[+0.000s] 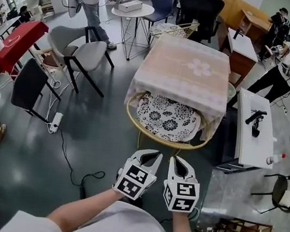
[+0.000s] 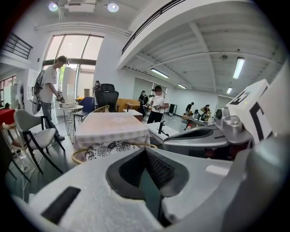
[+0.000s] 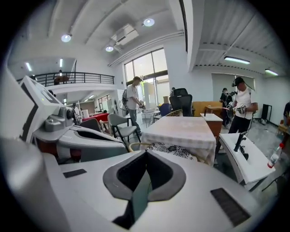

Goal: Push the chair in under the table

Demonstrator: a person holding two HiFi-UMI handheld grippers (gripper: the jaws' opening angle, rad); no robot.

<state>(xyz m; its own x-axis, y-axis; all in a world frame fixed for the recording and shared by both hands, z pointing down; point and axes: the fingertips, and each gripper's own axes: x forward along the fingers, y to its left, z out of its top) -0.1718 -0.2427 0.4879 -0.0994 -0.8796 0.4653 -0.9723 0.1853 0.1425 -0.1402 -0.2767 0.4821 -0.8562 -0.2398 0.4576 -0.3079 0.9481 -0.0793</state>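
A rattan chair with a black-and-white flowered cushion stands part way under the square table, which wears a pale checked cloth. The seat's front half sticks out toward me. My left gripper and right gripper hang side by side just short of the chair's front rim, touching nothing. Both are shut and empty. The left gripper view shows the shut left gripper with the table and chair ahead. In the right gripper view, the right gripper points at the same chair.
A white bench stands right of the table, with a black round stool nearer me. Grey chairs and a black chair stand at the left. A power strip and cable lie on the floor. People stand at the back.
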